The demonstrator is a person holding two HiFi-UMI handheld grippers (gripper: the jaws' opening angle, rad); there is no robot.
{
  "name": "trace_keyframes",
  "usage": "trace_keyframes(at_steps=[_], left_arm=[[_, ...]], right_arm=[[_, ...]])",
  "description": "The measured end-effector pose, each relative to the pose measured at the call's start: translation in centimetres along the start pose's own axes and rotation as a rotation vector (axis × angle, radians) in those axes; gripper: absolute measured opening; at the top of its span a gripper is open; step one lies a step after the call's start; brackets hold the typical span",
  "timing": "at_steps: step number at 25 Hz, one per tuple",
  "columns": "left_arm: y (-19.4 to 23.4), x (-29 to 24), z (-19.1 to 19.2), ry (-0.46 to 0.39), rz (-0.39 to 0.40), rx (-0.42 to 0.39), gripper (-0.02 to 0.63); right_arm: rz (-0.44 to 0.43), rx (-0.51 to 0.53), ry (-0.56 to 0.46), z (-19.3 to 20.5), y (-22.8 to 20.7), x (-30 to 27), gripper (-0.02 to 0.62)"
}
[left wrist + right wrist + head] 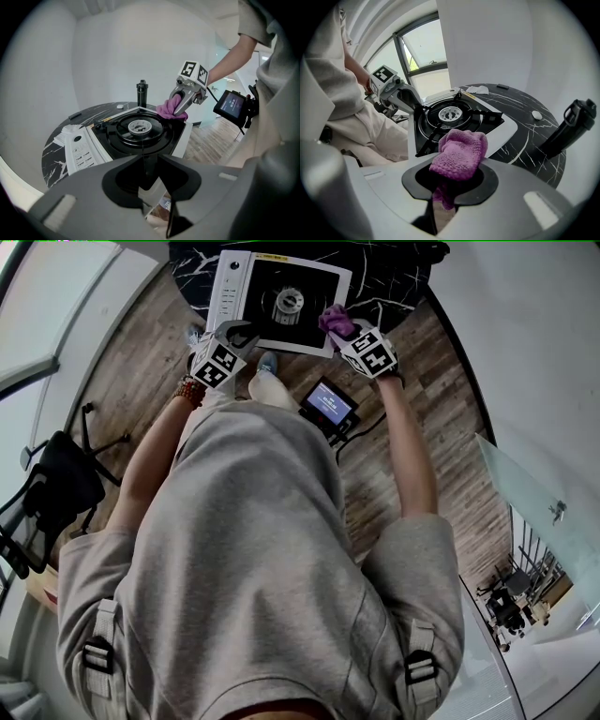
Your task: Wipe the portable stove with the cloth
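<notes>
**Portable stove** (230, 296) sits at the near edge of the round table (398, 282). **Left gripper** (236, 334): jaws partly closed on the stove's near-left rim. **Right gripper** (339, 332): jaws clamped on the purple cloth (335, 319), at the stove's near-right corner (open marble lies to its right).

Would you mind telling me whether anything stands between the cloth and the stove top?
Nothing visible does. The right gripper holds the cloth at the stove's corner; only the stove's own pan support and burner lie ahead of it.
</notes>
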State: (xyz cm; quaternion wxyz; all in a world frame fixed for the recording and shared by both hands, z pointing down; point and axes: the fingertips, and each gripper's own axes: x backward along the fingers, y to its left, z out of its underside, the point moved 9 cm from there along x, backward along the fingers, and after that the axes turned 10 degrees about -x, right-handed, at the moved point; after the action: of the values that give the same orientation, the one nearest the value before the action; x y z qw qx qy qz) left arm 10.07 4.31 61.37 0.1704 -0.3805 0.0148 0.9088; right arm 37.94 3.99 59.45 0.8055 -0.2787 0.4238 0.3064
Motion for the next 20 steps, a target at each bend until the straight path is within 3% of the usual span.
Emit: trace_keyframes(at_steps=[16, 20], left_arm=[[0.0, -0.1, -0.1, -0.004, -0.003, 0.007, 0.078], [0.0, 0.1, -0.1, -0.003, 0.002, 0.012, 0.084]], right_arm=[[-0.067, -0.014, 0.045, 1.2, 1.7, 0.2, 0.089], [-0.157, -0.03, 0.099, 1.1, 1.4, 0.2, 0.089]])
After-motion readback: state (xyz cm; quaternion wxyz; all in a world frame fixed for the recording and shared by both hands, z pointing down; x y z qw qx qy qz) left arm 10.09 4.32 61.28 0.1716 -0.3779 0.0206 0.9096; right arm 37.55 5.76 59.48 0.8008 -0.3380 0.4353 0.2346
